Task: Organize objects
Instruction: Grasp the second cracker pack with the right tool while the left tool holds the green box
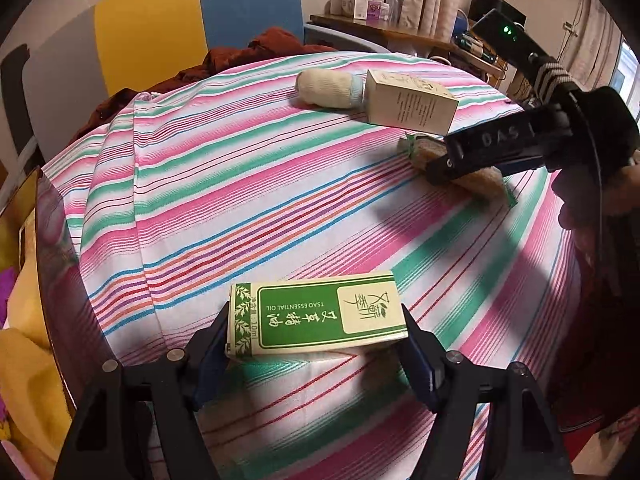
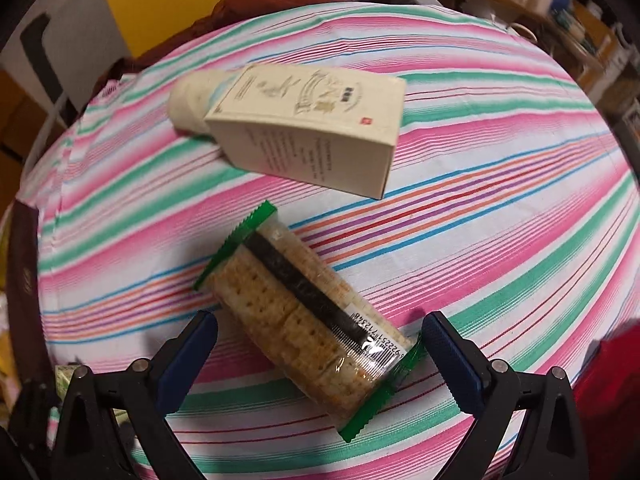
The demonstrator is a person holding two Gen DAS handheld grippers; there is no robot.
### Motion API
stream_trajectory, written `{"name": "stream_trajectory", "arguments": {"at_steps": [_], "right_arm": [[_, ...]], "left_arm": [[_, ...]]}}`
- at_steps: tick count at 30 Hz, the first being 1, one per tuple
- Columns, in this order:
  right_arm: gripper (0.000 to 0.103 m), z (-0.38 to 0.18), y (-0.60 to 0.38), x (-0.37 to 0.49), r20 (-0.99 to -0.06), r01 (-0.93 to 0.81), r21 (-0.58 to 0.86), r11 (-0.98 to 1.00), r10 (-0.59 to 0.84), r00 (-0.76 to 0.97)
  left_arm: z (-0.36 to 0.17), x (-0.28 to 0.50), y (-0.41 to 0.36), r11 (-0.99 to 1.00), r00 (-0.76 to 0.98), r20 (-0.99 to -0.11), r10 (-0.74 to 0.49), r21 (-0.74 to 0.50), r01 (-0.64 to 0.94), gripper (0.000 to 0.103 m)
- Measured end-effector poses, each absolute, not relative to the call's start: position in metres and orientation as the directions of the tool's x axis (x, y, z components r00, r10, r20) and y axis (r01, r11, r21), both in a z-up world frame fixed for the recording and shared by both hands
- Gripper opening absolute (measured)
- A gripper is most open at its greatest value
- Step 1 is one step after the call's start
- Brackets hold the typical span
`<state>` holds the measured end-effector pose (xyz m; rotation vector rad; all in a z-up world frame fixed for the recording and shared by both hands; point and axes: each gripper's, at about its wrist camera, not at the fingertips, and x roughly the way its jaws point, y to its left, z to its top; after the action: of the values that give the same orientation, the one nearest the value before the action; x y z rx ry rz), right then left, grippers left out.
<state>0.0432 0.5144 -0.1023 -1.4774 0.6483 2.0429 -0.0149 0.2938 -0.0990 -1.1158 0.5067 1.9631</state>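
Note:
My left gripper (image 1: 316,344) is shut on a green and cream essential oil box (image 1: 316,314), its blue pads on the box's two ends, just above the striped cloth. My right gripper (image 2: 320,340) is open, its fingers on either side of a cracker pack (image 2: 308,312) with green ends that lies on the cloth. In the left wrist view the right gripper (image 1: 448,164) hovers over that pack (image 1: 480,184). A cream box (image 2: 316,128) lies farther back, with a rolled white sock (image 2: 192,100) touching its far end; both also show in the left wrist view: box (image 1: 412,104), sock (image 1: 328,88).
The pink, green and white striped cloth (image 1: 240,184) covers a table. A brown garment (image 1: 260,56) lies at the far edge. Yellow, blue and grey panels (image 1: 148,20) stand behind. A cluttered shelf (image 1: 380,28) is at the back right. Yellow fabric (image 1: 28,380) sits at the left.

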Motion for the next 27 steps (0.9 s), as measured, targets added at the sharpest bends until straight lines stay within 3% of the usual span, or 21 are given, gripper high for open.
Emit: {"name": "stream_trajectory", "arguments": {"at_steps": [3,7,11,15,18,24,27], "right_arm": [[0.092,-0.104,0.511,0.042,-0.957,-0.65,0.038,-0.759,0.159,-0.242],[0.085,-0.104,0.507,0.04,-0.955,-0.628,0.016,-0.778,0.174,-0.239],[0.067,-0.101,0.502,0.039,-0.949,-0.601,0.014,-0.799,0.179,-0.26],[0.056,-0.099,0.495,0.037,-0.944,-0.561,0.027,-0.827,0.163,-0.286],[0.056,-0.097,0.492,0.039,-0.941,-0.53,0.075,-0.845,0.115,-0.317],[0.086,-0.101,0.494,0.037,-0.943,-0.508,0.102,-0.855,0.08,-0.323],[0.088,-0.097,0.495,0.036,-0.937,-0.516,0.082,-0.853,0.111,-0.332]], "left_arm": [[-0.1,-0.013,0.29,-0.601,-0.29,-0.836,0.466,-0.058,-0.797,0.076],[-0.1,-0.011,0.289,-0.599,-0.293,-0.833,0.47,-0.057,-0.799,0.076],[-0.1,-0.009,0.287,-0.592,-0.298,-0.829,0.473,-0.048,-0.805,0.075],[-0.099,-0.008,0.286,-0.591,-0.304,-0.832,0.464,-0.035,-0.806,0.075],[-0.099,-0.006,0.285,-0.59,-0.308,-0.833,0.46,-0.028,-0.807,0.075],[-0.1,-0.005,0.283,-0.592,-0.306,-0.831,0.465,-0.034,-0.806,0.075],[-0.1,-0.005,0.283,-0.592,-0.308,-0.828,0.468,-0.035,-0.805,0.075]]}}
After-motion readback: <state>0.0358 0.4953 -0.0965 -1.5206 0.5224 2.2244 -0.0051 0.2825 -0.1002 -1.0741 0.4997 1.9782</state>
